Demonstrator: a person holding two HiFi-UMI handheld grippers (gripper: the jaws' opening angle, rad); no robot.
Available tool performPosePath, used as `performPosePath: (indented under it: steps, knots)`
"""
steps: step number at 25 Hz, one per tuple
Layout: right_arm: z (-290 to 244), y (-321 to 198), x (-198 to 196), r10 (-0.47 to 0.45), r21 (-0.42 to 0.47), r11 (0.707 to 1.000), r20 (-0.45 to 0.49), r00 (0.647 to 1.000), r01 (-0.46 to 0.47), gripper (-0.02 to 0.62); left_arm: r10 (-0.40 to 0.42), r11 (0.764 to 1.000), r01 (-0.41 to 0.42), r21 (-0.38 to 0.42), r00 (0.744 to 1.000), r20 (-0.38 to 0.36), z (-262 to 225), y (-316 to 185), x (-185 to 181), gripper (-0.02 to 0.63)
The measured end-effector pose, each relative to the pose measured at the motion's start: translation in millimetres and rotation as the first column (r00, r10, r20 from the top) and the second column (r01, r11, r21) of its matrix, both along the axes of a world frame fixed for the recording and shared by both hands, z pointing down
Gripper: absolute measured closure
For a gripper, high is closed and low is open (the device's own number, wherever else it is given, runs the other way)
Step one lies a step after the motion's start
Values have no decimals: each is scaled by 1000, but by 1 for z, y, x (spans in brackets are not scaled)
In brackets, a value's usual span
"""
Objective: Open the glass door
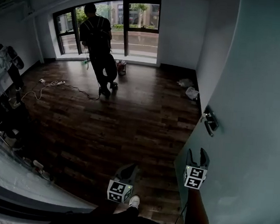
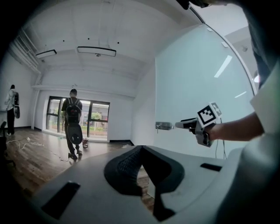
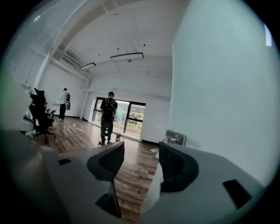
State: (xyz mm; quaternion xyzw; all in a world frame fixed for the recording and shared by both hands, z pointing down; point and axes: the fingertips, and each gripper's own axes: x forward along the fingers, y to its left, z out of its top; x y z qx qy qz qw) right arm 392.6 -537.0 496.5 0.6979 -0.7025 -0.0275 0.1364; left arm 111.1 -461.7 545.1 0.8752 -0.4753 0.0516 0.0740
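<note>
dark wood floor point(image 1: 129, 127) runs back to a wide window point(image 1: 143, 24) in a bare white room. right tongs point(image 3: 141, 151) stand wide open with nothing between the pads, only floor showing through the gap. they point about level along the glass door point(image 3: 218, 87), whose pale pane fills everything to their right. the handle point(image 3: 176, 137) sits on the door just beyond the right jaw, near but not gripped; in the head view it lies above and ahead of the tips, apart from them. left tongs point(image 2: 141, 148) are closed, pads meeting, holding nothing. they sit to the left of the other pair, over open floor and clear of the door. further out a person point(image 1: 100, 42) with a backpack point(image 1: 97, 32) stands by the window, back turned. a cable point(image 1: 52, 83) trails over the floor to the left of them, and a second person point(image 1: 8, 66) stands at the left wall. pale bags point(image 1: 189, 89) lie by the right wall past the door's edge.
</note>
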Motion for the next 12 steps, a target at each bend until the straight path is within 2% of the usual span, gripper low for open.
performPosePath:
  steps: [3,5,7,8,10,12]
  knots:
    - [2,49,-39,-90,-3,996,48,995,90,351,-11,1000,11,16,1000,0,-6,31,2,600]
    - [12,77,-58,-133,-27,991,48,990,135,424,-14,1000,14,10,1000,1,-7,52,4,600]
    - [27,103,-80,-173,-79,981,43,984,176,534,-32,999,32,-14,999,-10,-10,73,3,600]
    - [34,116,-90,-188,-103,976,43,981,192,558,-40,999,39,-30,999,-14,-11,84,2,600]
    - [46,143,-101,-184,-129,973,51,982,190,577,-37,999,36,-31,999,-12,-16,103,4,600]
    - [49,164,-102,-159,-118,979,60,985,166,577,-19,1000,19,9,1000,-16,-23,114,9,600]
